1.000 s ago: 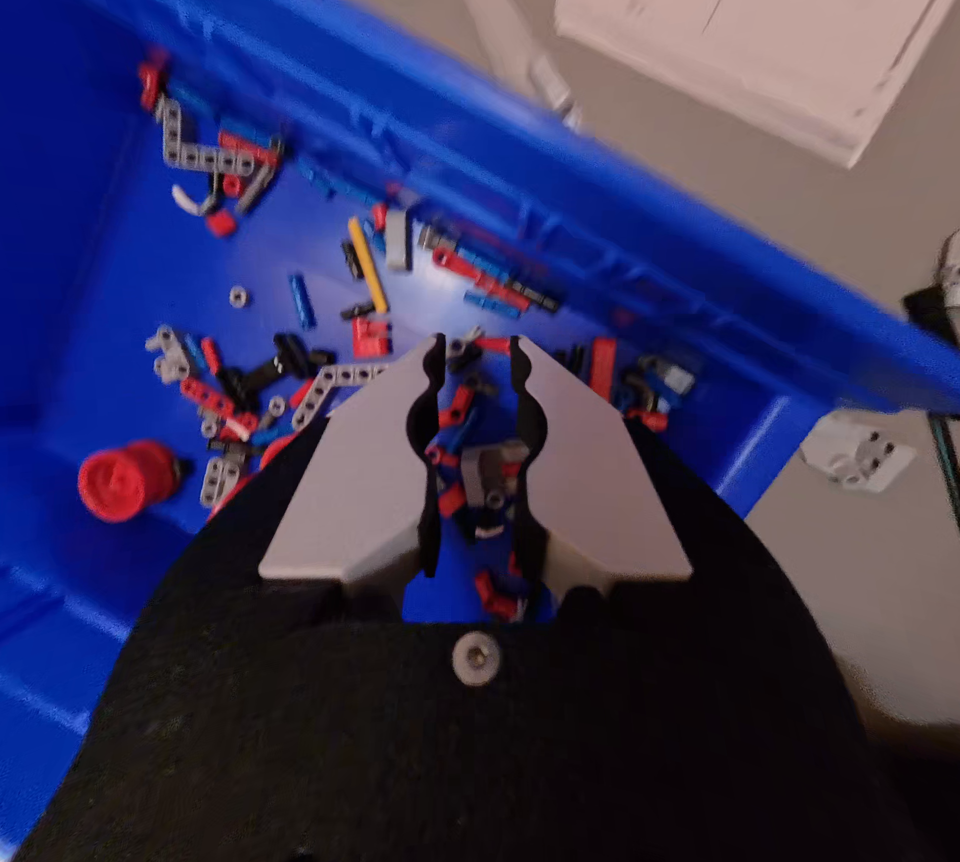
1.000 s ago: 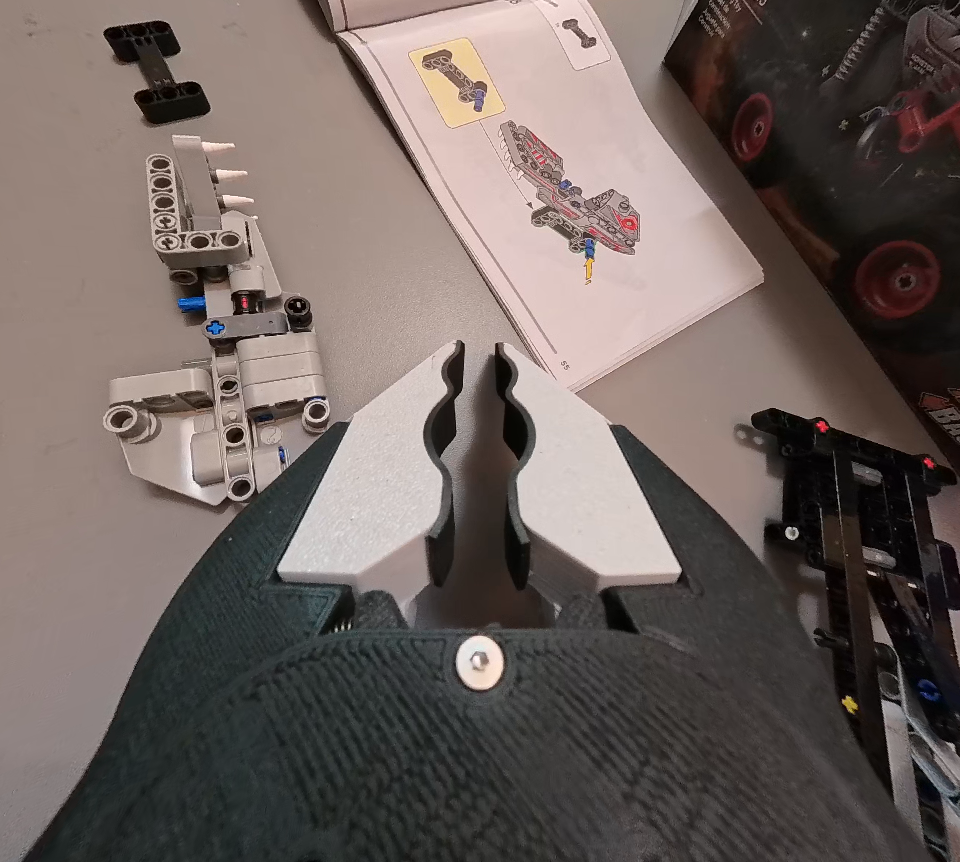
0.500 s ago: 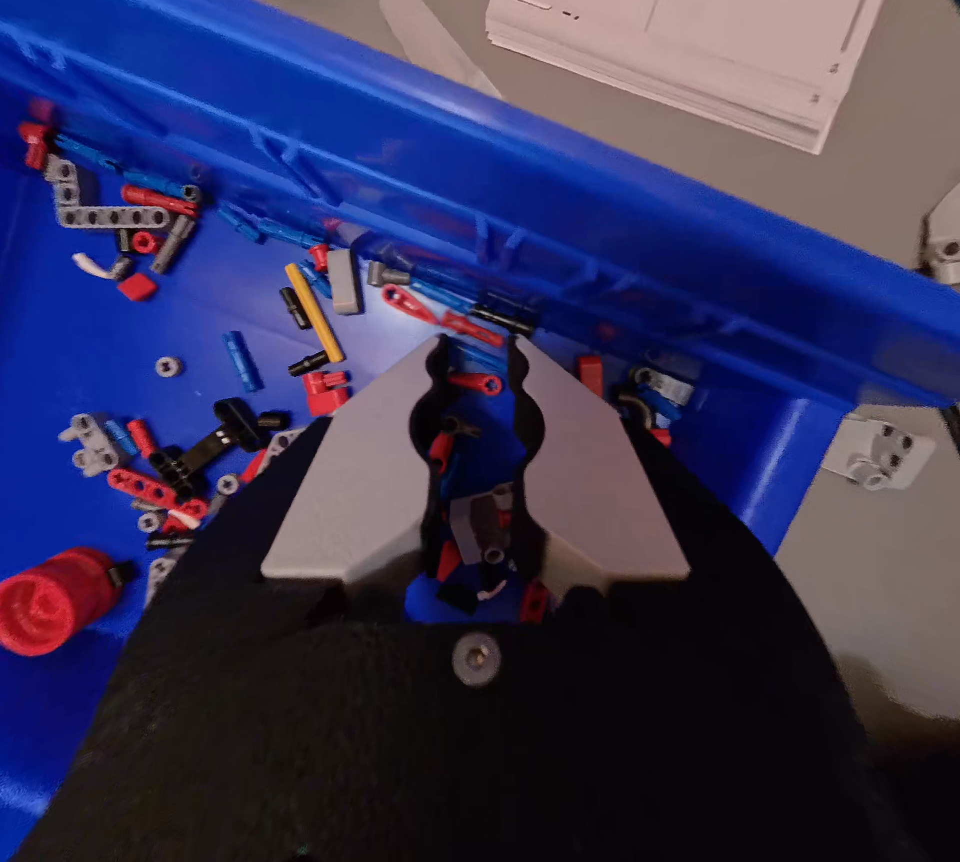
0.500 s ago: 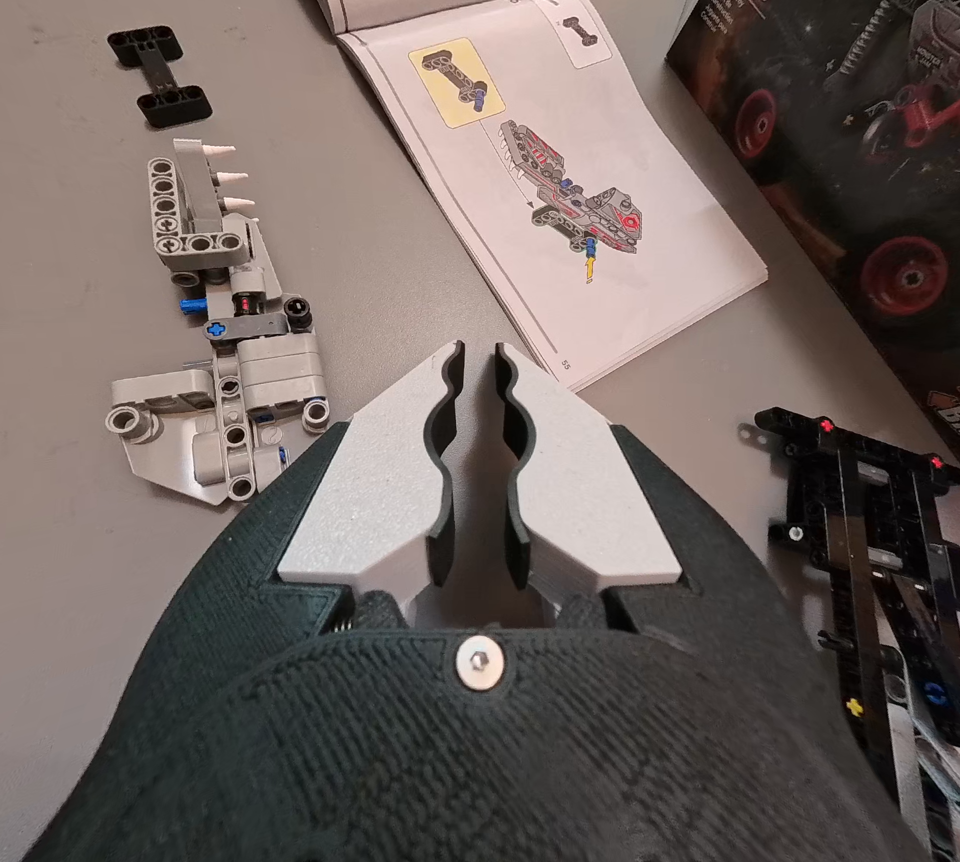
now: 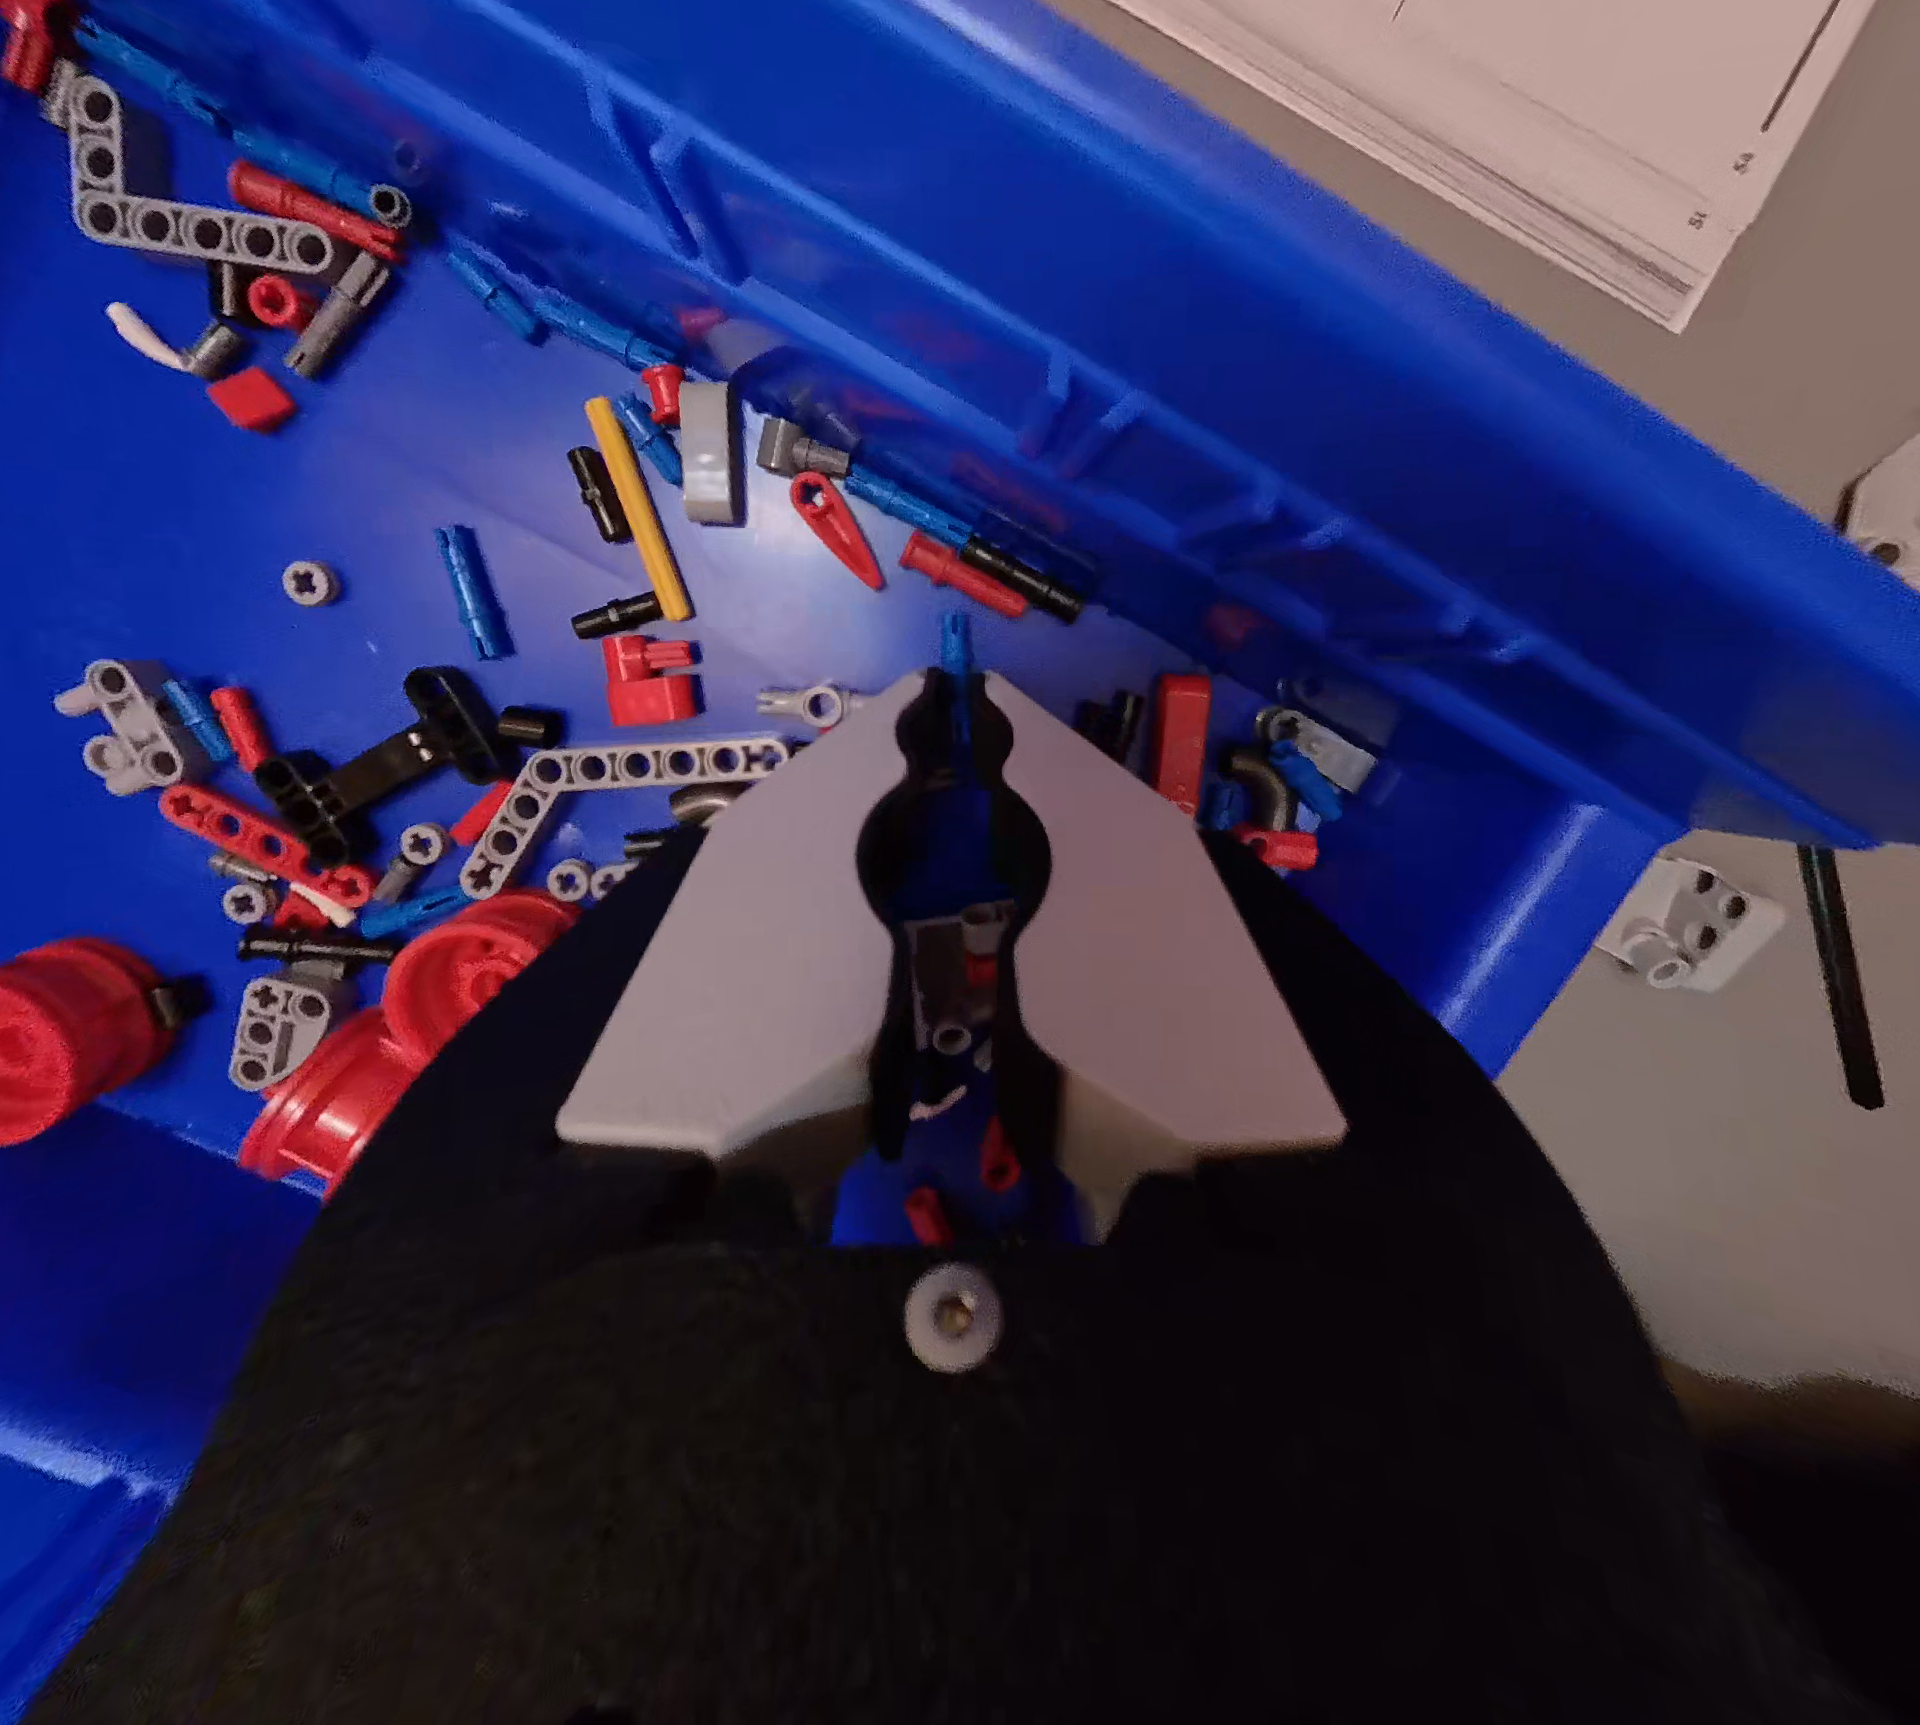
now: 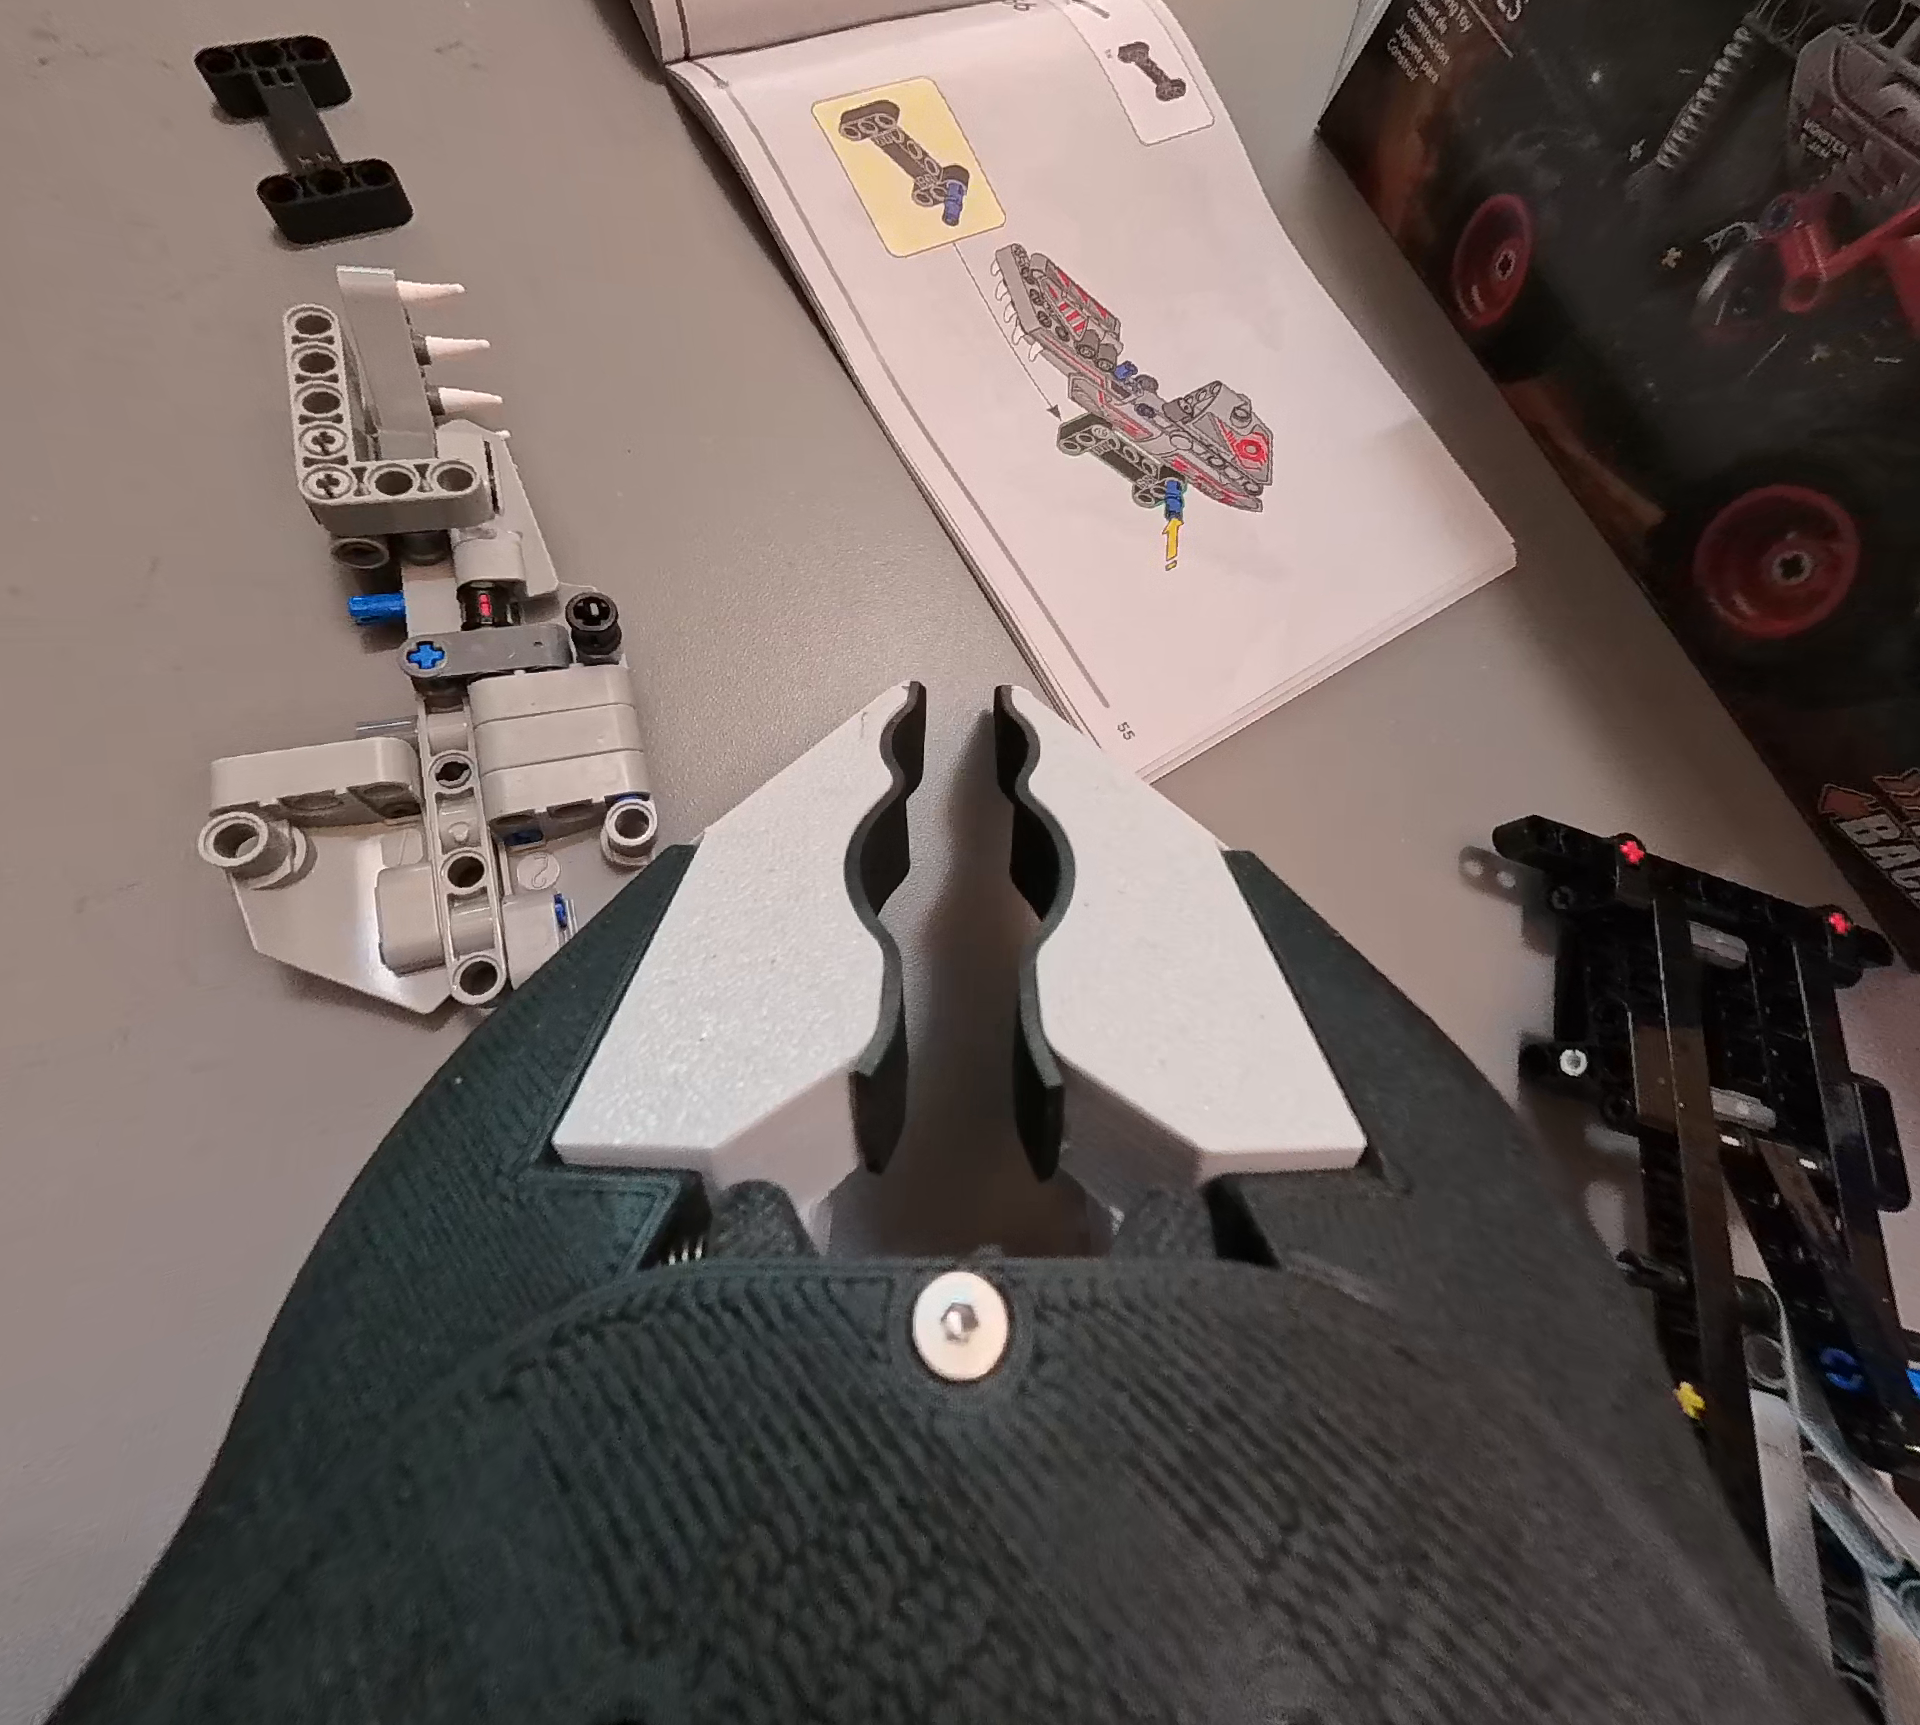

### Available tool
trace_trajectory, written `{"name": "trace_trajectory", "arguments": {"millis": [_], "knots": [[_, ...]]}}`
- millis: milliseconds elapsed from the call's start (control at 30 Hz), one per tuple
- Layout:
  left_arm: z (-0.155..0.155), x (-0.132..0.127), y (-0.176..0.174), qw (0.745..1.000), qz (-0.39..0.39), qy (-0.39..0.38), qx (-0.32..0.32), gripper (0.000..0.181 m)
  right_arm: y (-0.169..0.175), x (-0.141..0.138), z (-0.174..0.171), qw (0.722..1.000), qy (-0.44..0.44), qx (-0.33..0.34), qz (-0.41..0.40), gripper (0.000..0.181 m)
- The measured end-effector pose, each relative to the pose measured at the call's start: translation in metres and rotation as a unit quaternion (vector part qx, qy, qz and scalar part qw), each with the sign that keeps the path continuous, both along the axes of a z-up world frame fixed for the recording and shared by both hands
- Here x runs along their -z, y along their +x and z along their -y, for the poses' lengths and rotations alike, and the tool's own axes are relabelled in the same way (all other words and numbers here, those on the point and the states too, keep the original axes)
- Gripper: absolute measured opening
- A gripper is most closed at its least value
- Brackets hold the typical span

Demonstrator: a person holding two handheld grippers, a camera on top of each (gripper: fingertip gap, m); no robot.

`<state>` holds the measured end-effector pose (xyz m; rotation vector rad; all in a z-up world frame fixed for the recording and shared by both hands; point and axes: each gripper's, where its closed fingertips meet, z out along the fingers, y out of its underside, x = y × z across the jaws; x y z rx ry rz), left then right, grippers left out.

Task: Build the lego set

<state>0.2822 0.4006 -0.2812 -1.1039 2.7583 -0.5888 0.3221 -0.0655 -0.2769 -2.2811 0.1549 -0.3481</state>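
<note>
The left gripper (image 5: 954, 688), parted half a second ago, has now pinched a small blue pin (image 5: 955, 652) just inside the blue bin's (image 5: 1039, 241) wall, so the piece is secured, while the right gripper (image 6: 958, 699) waits slightly parted and empty.

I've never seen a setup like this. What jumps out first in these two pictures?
A big blue bin strewn with small red, grey and black pieces, where the left gripper pinches a blue pin. Ahead of the open right gripper, an instruction booklet lies open beside a half-built grey assembly.
</note>
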Motion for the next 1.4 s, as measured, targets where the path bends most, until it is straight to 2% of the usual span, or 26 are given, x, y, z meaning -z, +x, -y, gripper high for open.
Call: {"name": "trace_trajectory", "arguments": {"millis": [33,533,600,700,800,900,967,1067,1167,1233,1267,1400], "knots": [[0.0,0.0,-0.001,1.0,-0.003,-0.003,-0.001,0.002,0.0,0.0,0.0,1.0,0.0,0.0,0.0,0.012],[-0.011,-0.043,0.013,0.995,0.085,-0.037,-0.026,0.002,0.0,0.0,0.0,1.0,0.0,0.0,-0.003,0.012],[-0.006,-0.056,0.015,0.992,0.106,-0.055,-0.029,0.002,0.0,0.0,0.0,1.0,0.001,0.0,-0.004,0.012],[0.01,-0.097,0.017,0.981,0.168,-0.087,-0.029,0.002,0.001,0.0,0.0,1.0,0.001,0.003,-0.003,0.013],[0.046,-0.144,0.004,0.965,0.241,-0.105,0.005,0.002,0.004,-0.001,0.001,1.0,0.001,0.011,0.008,0.019],[0.097,-0.165,-0.015,0.953,0.28,-0.101,0.058,0.002,0.008,-0.005,0.003,0.999,0.007,0.026,0.024,0.025],[0.135,-0.158,-0.028,0.952,0.272,-0.104,0.097,0.002,0.01,-0.015,0.003,0.998,0.034,0.033,0.041,0.027],[0.189,-0.134,-0.04,0.952,0.252,-0.128,0.121,0.001,-0.001,-0.059,-0.003,0.987,0.141,0.033,0.065,0.026],[0.25,-0.109,-0.056,0.942,0.23,-0.202,0.137,0.002,-0.04,-0.099,-0.022,0.978,0.193,-0.013,0.071,0.02],[0.288,-0.1,-0.067,0.931,0.23,-0.246,0.144,0.001,-0.075,-0.102,-0.044,0.98,0.183,-0.062,0.038,0.004],[0.306,-0.098,-0.072,0.923,0.233,-0.265,0.151,0.002,-0.086,-0.099,-0.053,0.982,0.175,-0.064,0.026,0.0],[0.357,-0.098,-0.083,0.895,0.268,-0.313,0.171,0.002,-0.117,-0.083,-0.078,0.983,0.174,-0.063,0.002,0.015]]}}
